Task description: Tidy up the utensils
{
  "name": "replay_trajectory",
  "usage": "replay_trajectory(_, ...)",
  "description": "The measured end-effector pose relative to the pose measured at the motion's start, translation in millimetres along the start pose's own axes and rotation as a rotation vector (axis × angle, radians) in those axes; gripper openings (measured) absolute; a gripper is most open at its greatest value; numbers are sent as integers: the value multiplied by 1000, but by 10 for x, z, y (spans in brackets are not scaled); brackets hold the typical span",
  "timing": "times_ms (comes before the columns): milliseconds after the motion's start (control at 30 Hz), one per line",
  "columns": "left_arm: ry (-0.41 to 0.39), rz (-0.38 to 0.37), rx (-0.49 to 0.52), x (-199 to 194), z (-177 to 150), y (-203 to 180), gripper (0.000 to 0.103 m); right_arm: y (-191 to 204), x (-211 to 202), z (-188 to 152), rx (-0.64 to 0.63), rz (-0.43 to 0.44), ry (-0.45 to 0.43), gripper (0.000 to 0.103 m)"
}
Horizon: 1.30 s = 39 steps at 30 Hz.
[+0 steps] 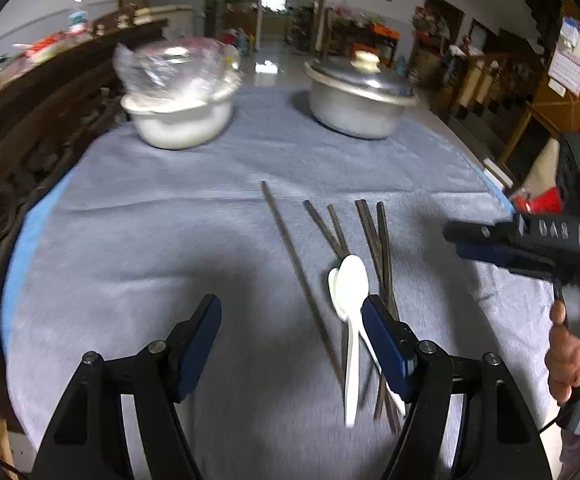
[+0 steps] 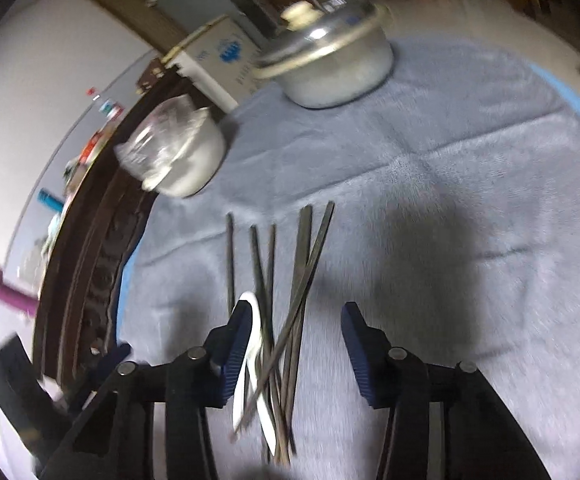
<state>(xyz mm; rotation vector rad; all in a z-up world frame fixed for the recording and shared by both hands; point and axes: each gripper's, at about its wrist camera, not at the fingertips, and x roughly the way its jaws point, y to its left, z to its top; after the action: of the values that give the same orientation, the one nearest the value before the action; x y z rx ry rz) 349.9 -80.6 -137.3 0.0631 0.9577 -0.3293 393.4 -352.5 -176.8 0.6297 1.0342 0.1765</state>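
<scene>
Dark chopsticks [image 1: 373, 248] and two white spoons [image 1: 351, 304] lie in a loose heap on the grey cloth [image 1: 170, 240] covering the counter, near its front edge. The sticks cross and fan out rather than lying parallel, and the spoons sit on top of them, one bowl half over the other, handles toward the person. One chopstick [image 1: 290, 248] lies apart to the left of the heap. Nothing looks sorted yet, so the task seems to be at its start.

The left gripper [image 1: 291, 312] hangs low over the cloth with its jaws wide apart and empty; its right finger sits just beside the spoons, probably lining up for a first pick. The right gripper [image 2: 295, 324] hovers above the heap, jaws also apart and holding nothing, with the spoons and several sticks running between its fingers. That placement suggests a grasp at the pile.

At the back of the counter stand a white bowl [image 1: 178, 120] under plastic wrap and a lidded metal pot [image 1: 355, 100], well clear of the utensils.
</scene>
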Motion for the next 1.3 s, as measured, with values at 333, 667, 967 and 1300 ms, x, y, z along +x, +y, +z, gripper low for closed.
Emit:
replay_trajectory(333,156,42,-139,791,832,556,74,19,650,595,65,-153,100,30)
replay_trajectory(667,331,29,-222,1403,1056,486,53,161,995,721,39,-313,160,12)
replay_trajectory(967,302,116,-143,1492,1071,218,42,319,1070,646,-64,-356,139,7)
replay_trajectory(1300,222,75,-118,1260,865,277,5,61,498,556,-16,-149,0,7)
